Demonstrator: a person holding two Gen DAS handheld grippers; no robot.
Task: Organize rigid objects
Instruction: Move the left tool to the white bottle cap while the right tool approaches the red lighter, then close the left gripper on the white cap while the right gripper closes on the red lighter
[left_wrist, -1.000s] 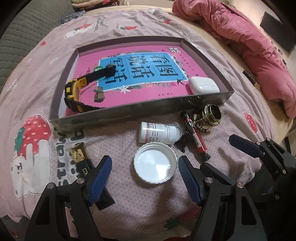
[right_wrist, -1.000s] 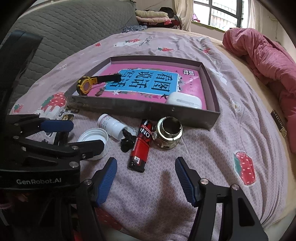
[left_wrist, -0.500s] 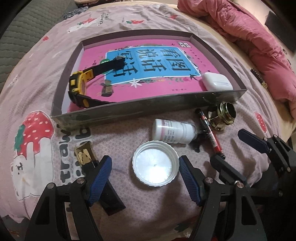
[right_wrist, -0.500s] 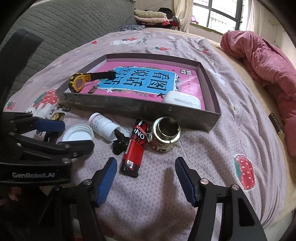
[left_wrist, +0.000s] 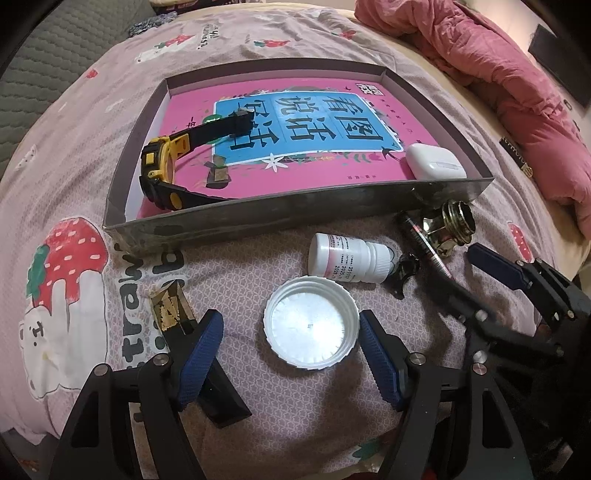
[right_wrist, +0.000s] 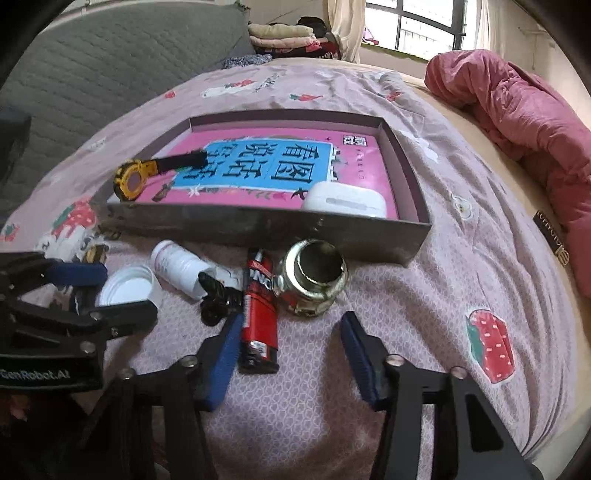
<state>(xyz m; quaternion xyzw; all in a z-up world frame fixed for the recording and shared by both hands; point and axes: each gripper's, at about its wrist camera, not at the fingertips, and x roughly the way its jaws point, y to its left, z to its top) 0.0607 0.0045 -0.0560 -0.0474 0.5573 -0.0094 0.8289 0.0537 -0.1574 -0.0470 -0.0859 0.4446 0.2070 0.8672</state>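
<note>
On the bed, the left claw (left_wrist: 291, 345) is gaping wide around the white lid (left_wrist: 311, 322), pads not touching. Rightward, the white bottle (right_wrist: 180, 266), black clip (right_wrist: 218, 300) and red lighter (right_wrist: 259, 310) are crowding together before the tray (right_wrist: 258, 225). The right claw (right_wrist: 291, 341), jaws just closing yet unclamped, is bracketing the lighter's end beside the brass jar (right_wrist: 312, 282).

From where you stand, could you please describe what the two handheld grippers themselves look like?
Both are alike: the left gripper and right gripper have angular black frames with round silver bolt heads. Each has two fingers faced with ribbed blue pads. White "GenRobot.AI" lettering marks the left gripper's body in the right wrist view. No cables, sleeves or hands show.
</note>
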